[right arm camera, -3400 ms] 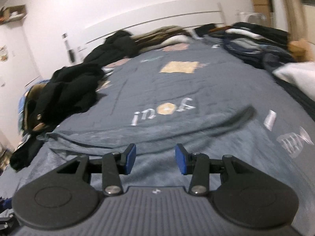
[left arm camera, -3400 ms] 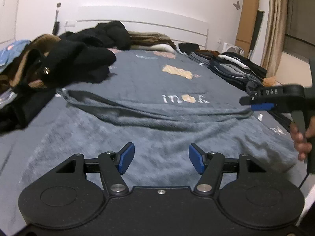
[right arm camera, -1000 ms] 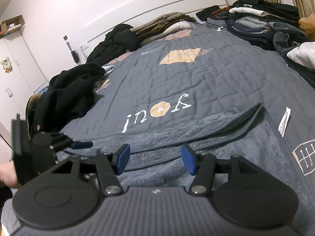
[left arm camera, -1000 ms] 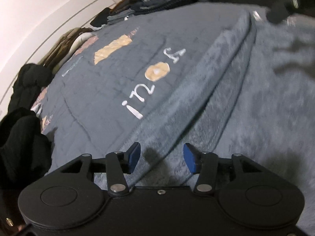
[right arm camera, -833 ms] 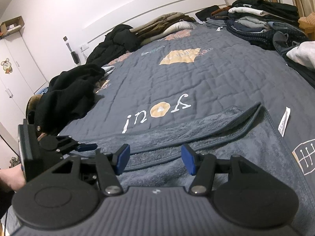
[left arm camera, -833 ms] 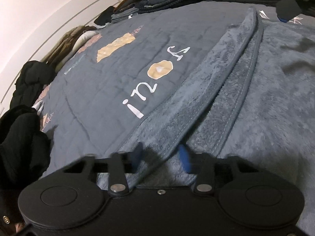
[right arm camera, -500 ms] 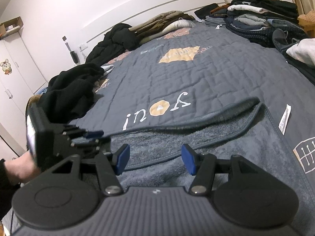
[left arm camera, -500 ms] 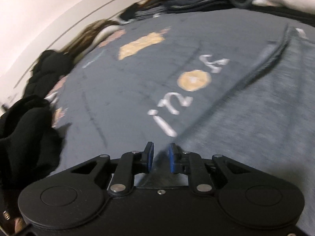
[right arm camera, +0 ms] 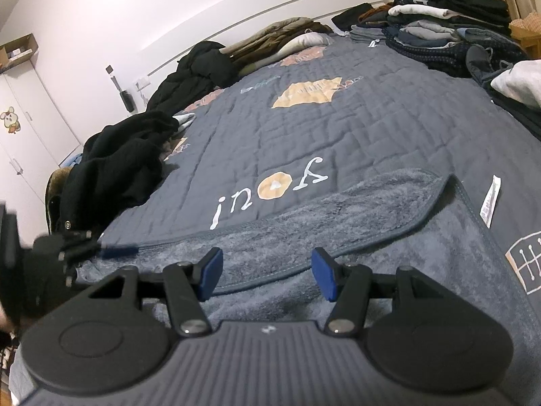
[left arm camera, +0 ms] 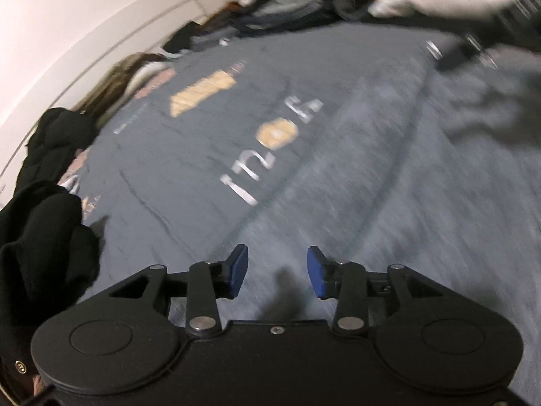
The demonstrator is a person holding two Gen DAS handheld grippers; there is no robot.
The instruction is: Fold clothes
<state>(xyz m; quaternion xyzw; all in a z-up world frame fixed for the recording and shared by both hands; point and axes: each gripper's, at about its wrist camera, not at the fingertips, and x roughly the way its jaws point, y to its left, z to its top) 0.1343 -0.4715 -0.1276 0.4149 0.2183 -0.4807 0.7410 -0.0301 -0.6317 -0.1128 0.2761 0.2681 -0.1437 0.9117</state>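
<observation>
Showing sharp detail only in the right wrist view: grey fleece garment on the quilt, top edge folded over, white tag at 3 o'clock. Right gripper spread, empty. Left gripper opening, nothing between its jaws; its view is blurred, with the garment smeared.

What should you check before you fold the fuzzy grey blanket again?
1. Left gripper free of cloth: ok, jaws opening, nothing between them.
2. Right gripper open and empty: ok.
3. Fleece blanket top edge folded over: ok, though its far corner curves.
4. Blanket lying flat near the left gripper: cannot tell, that view is blurred.
5. Black clothes pile off the blanket: ok.
6. Care label tucked in: not ok, it sticks out.
</observation>
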